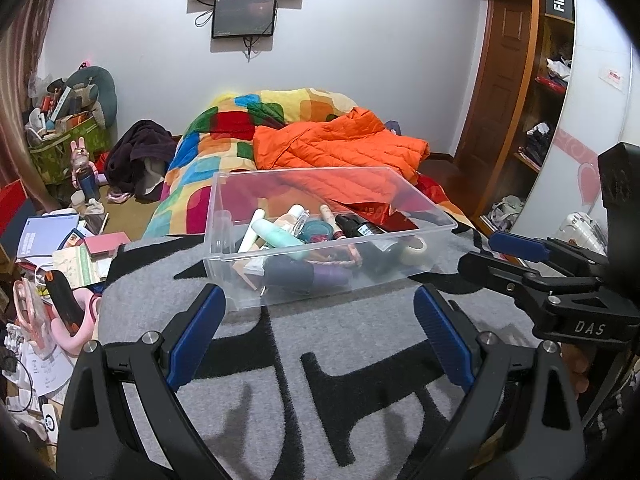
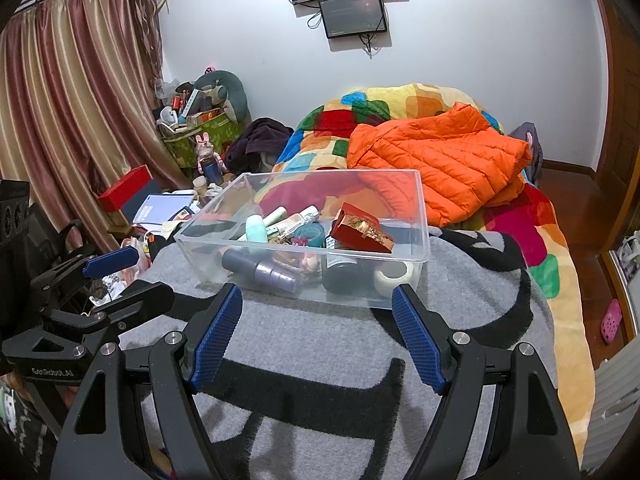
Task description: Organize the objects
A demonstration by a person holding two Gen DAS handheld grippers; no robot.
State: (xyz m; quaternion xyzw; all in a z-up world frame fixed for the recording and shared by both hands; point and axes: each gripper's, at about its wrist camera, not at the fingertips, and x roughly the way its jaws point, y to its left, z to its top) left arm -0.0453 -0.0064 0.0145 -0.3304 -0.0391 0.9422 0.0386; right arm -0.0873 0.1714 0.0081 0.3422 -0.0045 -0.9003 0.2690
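A clear plastic bin [image 1: 224, 200] [image 2: 420, 204] stands on a grey and black blanket [image 1: 360, 344] [image 2: 320, 340] on the bed. It holds several small items: a mint bottle [image 1: 280, 236] [image 2: 256, 230], a purple bottle [image 1: 320, 278] [image 2: 276, 272], a red packet [image 2: 362, 230], a white tape roll [image 1: 416, 250] [image 2: 394, 274]. My left gripper [image 1: 320, 308] is open and empty, just in front of the bin. My right gripper [image 2: 318, 306] is open and empty, also just in front of it. Each gripper shows in the other's view, the right one [image 1: 492, 252] and the left one [image 2: 124, 272].
An orange jacket [image 1: 340, 148] [image 2: 440, 160] and a patchwork quilt [image 1: 224, 120] [image 2: 532, 232] lie behind the bin. Books, a green bag [image 1: 64, 144] and clutter fill the floor at left. A wooden door [image 1: 492, 92] and shelves stand at right.
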